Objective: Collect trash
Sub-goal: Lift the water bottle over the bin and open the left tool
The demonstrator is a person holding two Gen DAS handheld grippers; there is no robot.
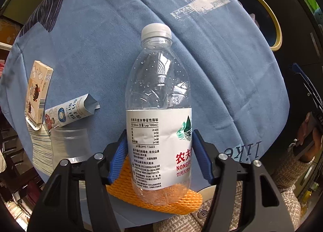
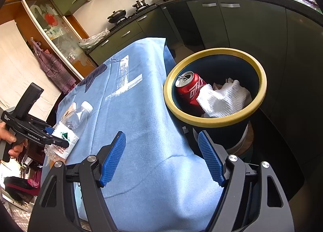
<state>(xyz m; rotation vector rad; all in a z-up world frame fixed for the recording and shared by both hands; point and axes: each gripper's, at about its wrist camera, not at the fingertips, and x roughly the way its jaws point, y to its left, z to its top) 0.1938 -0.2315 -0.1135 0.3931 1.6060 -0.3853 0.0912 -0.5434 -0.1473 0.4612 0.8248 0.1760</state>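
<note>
A clear, empty water bottle with a white cap and a white label lies across my left gripper. The blue pads press on both sides of its label. Under the bottle's base is an orange foam net on the blue tablecloth. In the right wrist view the same bottle sits in the left gripper at the table's left edge. My right gripper hovers open over the cloth with nothing between its pads. A yellow-rimmed bin beside the table holds a red can and white paper.
Left of the bottle stand a cartoon-printed carton, a flattened milk carton and a clear plastic cup. A knitted sleeve shows at lower right. Dark kitchen cabinets and a stove with pans line the room behind the bin.
</note>
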